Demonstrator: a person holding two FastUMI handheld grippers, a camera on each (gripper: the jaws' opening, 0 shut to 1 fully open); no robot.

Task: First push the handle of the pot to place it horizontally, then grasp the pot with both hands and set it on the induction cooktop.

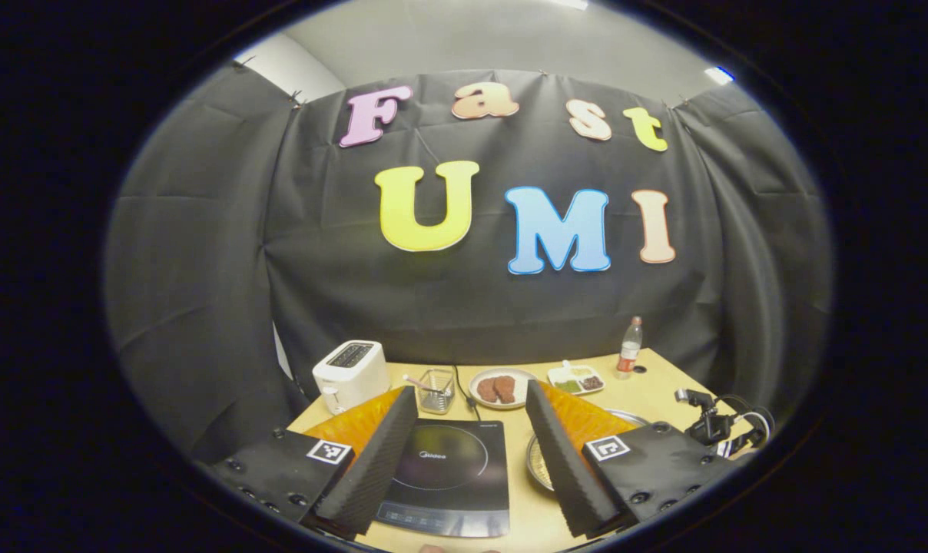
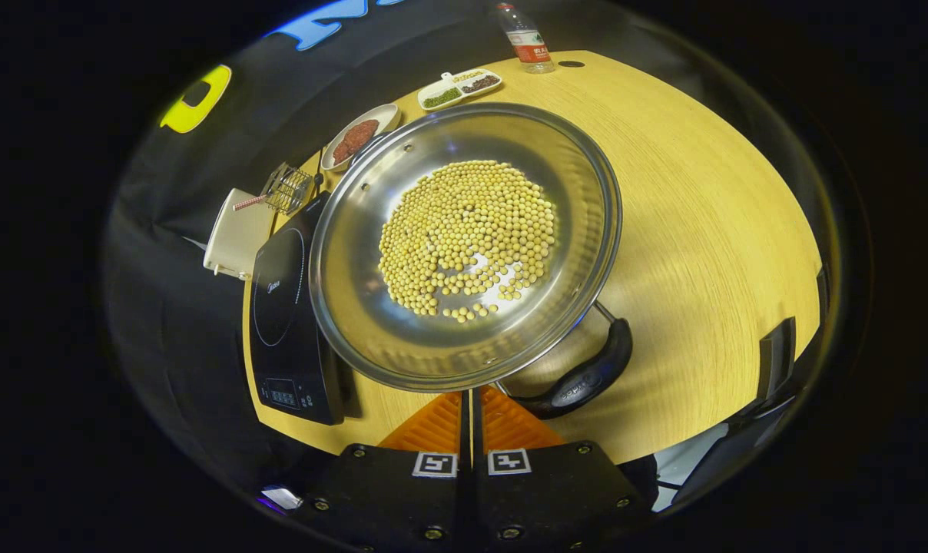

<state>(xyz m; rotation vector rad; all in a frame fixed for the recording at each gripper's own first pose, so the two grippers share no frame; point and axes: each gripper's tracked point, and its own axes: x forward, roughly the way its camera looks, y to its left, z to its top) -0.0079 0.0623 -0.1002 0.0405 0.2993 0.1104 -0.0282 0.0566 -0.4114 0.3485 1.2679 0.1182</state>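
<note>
Woodgrain table (image 2: 702, 215), round steel pot (image 2: 372, 307).

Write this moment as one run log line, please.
stage: before handle push | left claw: open above induction cooktop | right claw: shut, empty, near pot rim | pot: on table, beside cooktop

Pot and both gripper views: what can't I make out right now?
- Left gripper view: the pot sits mostly behind the left gripper's own finger.
- Right gripper view: the right gripper's fingertips vanish under the pot rim.
- Right gripper view: the cooktop's near side lies under the pot.
</note>
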